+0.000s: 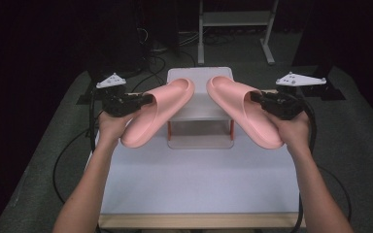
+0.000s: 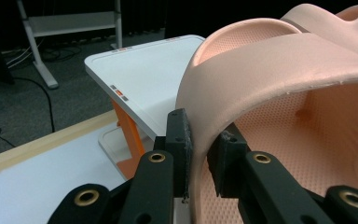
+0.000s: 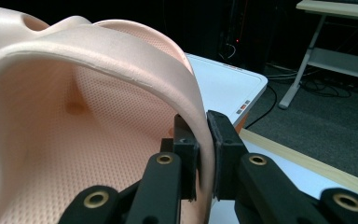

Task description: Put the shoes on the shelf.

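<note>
the wide white table top with a pale wooden front edge (image 1: 194,184) lies under everything, and at its far middle stands a small white two-level rack with orange legs (image 1: 200,114). both levels of the rack that can be seen are bare, with nothing lying on them.

the person's 2 forearms come up from the near edge, spread apart, each hand raised above the table on its own side of the rack. the left hand (image 1: 110,125) holds the left gripper (image 1: 145,100), which points inward to the right. the right hand (image 1: 291,130) holds the right gripper (image 1: 255,98), which points inward to the left.

the left soft pink rubber slide sandal (image 1: 158,111) hangs in the air, tilted, its far end over the left part of the rack and its near end lower, toward the person. in the left gripper view the jaws are clenched on the side edge of the sandal's wide strap (image 2: 242,79), 1 pad outside and 1 inside.

the right soft pink rubber slide sandal (image 1: 245,116) is lifted in a mirrored way, far end near the rack's right part. in the right gripper view the jaws are pressed together on the edge of its strap (image 3: 121,60). the 2 sandals are apart and form a v shape.
</note>
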Demonstrator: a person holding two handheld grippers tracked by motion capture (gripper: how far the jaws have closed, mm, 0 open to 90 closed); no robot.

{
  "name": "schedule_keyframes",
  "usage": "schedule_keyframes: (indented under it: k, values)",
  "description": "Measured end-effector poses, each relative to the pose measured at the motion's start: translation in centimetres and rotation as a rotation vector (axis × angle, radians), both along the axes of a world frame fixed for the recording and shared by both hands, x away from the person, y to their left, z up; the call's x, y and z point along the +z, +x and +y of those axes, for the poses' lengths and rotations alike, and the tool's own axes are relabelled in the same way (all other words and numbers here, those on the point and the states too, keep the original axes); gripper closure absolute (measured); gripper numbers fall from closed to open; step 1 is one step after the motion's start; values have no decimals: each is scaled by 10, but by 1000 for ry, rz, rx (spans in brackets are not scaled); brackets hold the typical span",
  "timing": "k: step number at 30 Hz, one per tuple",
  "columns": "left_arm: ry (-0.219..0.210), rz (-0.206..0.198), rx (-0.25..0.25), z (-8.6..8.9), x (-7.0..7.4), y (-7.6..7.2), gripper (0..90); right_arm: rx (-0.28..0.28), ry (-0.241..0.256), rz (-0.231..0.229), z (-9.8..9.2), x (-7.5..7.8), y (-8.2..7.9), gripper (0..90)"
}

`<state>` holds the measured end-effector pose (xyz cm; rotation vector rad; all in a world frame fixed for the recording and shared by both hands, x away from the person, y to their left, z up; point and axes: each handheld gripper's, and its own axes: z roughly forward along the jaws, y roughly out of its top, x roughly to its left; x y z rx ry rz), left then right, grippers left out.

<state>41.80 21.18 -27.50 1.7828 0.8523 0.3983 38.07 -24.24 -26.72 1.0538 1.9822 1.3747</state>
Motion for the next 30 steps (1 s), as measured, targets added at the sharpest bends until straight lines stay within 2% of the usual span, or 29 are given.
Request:
schedule_keyframes:
  k: [4,9,15,30]
  values:
    - [0,7,6,-3,2,9,789,-10,-12,4,3,2,8,824]
    - [9,17,16,-7,4,18,788,-15,5,15,7,2,15,824]
    - [7,24,18,-10,4,25,787,-26,1,18,13,2,23,823]
    - [7,25,43,-20,13,43,786,-76,17,32,12,2,44,822]
